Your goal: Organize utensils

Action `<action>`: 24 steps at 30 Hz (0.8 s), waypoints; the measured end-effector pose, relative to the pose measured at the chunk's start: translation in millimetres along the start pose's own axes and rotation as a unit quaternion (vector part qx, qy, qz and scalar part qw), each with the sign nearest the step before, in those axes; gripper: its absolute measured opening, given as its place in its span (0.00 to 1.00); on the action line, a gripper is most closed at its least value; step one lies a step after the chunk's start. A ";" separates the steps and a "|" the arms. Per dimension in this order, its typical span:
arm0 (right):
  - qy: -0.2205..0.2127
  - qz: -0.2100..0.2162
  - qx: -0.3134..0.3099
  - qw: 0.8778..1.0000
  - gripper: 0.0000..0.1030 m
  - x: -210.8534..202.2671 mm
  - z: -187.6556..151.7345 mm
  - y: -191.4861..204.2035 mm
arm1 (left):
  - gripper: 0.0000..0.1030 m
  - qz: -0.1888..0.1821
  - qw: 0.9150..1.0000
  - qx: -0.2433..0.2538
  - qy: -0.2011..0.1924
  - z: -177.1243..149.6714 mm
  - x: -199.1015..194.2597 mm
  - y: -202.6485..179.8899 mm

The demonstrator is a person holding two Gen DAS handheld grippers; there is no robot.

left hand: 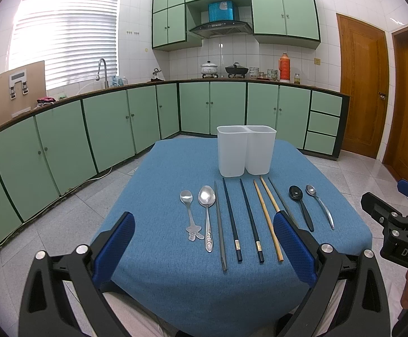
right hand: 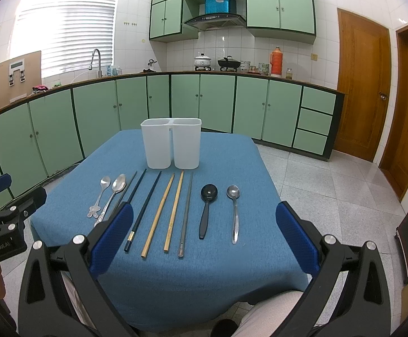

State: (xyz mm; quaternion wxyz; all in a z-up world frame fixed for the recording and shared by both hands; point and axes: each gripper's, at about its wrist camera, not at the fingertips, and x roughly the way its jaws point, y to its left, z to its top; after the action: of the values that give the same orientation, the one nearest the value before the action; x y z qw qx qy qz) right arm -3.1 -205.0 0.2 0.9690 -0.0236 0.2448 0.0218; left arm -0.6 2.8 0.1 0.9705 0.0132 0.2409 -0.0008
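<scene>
Kitchen table | my left gripper and right gripper both spread, empty | utensils ahead, handles toward me, before holder | spoons nearer right

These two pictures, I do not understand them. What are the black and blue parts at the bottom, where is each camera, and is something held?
A person holds one pair of tongs in each hand, each carrying a camera looking forward along its fingers. One picture comes from the left tongs, the other from the right tongs. Both are open and hold nothing. On the blue tablecloth lie spoons and chopsticks in a row, such as the black spoon, before a white two-part holder.
</scene>
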 end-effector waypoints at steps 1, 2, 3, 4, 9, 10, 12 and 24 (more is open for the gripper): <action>0.000 0.000 0.000 1.000 0.95 0.1 0.0 0.0 | 0.94 0.000 1.000 0.000 0.000 -0.1 0.1 -0.2; 0.000 0.000 0.000 1.000 0.95 -0.2 -0.1 0.0 | 0.94 0.000 1.000 0.000 0.000 -0.1 0.0 -0.1; 0.000 0.000 0.000 1.000 0.95 -0.3 -0.2 0.0 | 0.94 0.000 1.000 0.000 0.000 -0.1 -0.2 0.1; 0.000 0.000 0.000 1.000 0.95 -0.4 -0.2 0.0 | 0.94 0.000 1.000 0.000 0.000 0.0 -0.1 0.0; 0.000 0.000 0.000 1.000 0.95 -0.5 -0.2 0.1 | 0.94 0.000 1.000 0.000 -0.001 -0.1 -0.1 -0.5; 0.000 0.000 0.000 1.000 0.95 -0.4 -0.2 0.1 | 0.94 0.000 1.000 0.000 -0.001 0.0 -0.1 -0.4; -0.001 0.000 0.000 1.000 0.95 -0.2 -0.6 0.4 | 0.94 0.000 1.000 0.000 0.000 0.6 -0.5 1.0; 0.000 -0.001 -0.001 1.000 0.95 -2.8 5.6 -5.7 | 0.94 0.000 1.000 0.000 -0.001 0.0 -0.8 0.7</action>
State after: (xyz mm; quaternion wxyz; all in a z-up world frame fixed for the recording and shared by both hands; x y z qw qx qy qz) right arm -2.7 -210.5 6.6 0.9690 -0.0245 0.2449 0.0211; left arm -1.3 3.5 0.6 0.9706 0.0129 0.2403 -0.0007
